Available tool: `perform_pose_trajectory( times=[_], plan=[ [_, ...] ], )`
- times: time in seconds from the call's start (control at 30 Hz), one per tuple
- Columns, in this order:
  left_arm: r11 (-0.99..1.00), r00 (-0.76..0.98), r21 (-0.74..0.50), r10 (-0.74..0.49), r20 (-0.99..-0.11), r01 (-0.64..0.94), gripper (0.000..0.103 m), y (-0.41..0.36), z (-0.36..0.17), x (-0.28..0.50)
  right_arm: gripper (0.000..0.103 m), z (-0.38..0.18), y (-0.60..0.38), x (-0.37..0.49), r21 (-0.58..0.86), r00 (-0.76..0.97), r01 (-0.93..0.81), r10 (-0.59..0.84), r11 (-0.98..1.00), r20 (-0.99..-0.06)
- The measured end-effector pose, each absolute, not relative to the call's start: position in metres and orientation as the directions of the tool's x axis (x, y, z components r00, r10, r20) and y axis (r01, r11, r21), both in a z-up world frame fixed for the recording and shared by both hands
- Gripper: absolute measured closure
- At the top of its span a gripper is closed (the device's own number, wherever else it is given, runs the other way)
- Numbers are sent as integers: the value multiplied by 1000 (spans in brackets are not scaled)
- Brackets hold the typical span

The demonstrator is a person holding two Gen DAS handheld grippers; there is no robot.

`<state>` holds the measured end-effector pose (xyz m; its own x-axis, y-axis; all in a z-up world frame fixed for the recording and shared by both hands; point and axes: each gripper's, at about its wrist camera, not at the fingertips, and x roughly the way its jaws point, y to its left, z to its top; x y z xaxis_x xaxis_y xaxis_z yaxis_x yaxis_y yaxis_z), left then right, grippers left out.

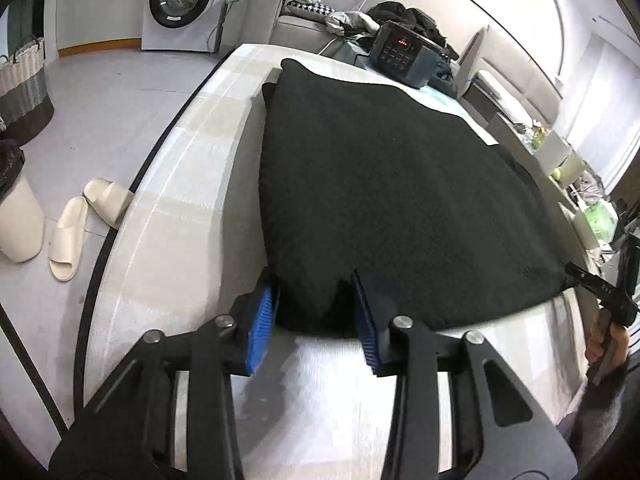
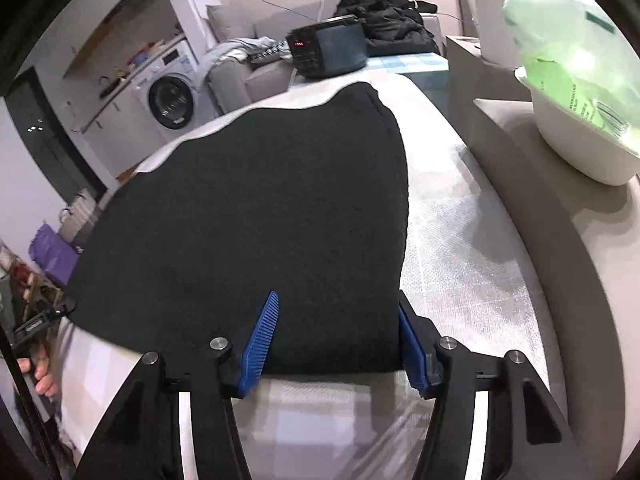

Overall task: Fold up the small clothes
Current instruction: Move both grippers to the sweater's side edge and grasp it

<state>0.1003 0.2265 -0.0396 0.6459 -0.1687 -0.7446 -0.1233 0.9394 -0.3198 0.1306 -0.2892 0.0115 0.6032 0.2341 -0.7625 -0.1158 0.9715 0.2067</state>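
Observation:
A black garment (image 1: 380,184) (image 2: 256,208) lies flat on the pale table (image 1: 180,220) (image 2: 460,240). In the left wrist view my left gripper (image 1: 314,284) is at the garment's near left corner. The cloth is bunched up between its blue pads (image 1: 262,320), which press on it. In the right wrist view my right gripper (image 2: 337,298) straddles the near right corner. One blue pad (image 2: 260,340) rests on top of the flat cloth, the other stands at its edge, and the jaws are apart. Each view shows the other gripper (image 1: 600,292) (image 2: 40,320) at the picture's edge, held by a hand.
A black appliance with a red display (image 1: 400,54) (image 2: 324,46) stands at the table's far end. A white bowl with a green bag (image 2: 580,140) sits on the ledge to the right. On the floor to the left are slippers (image 1: 80,224), a basket (image 1: 24,80) and a washing machine (image 1: 182,0).

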Motion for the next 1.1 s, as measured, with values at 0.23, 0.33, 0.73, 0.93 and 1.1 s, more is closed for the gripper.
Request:
perform_pose_trajectory(
  times=[0.23, 0.33, 0.73, 0.93, 1.1],
  plan=[
    [948, 696, -311, -175, -697, -73, 84, 222, -31, 78, 73, 7, -302, 127, 238, 622, -77, 234, 968, -747],
    [959, 675, -276, -165, -719, -60, 84, 219, -32, 76, 78, 12, -305, 126, 250, 643, -74, 238, 965, -728],
    [941, 685, -308, -133, -716, -139, 59, 251, -39, 83, 75, 11, -304, 129, 147, 619, -17, 126, 989, -775],
    [904, 689, -428, -303, -659, -11, 64, 244, -33, 103, 74, 12, -304, 128, 151, 614, -15, 129, 988, -779],
    [894, 690, -429, -391, -609, 129, 64, 227, -19, 106, 68, 11, -308, 131, 154, 608, -12, 130, 988, -783]
  ],
)
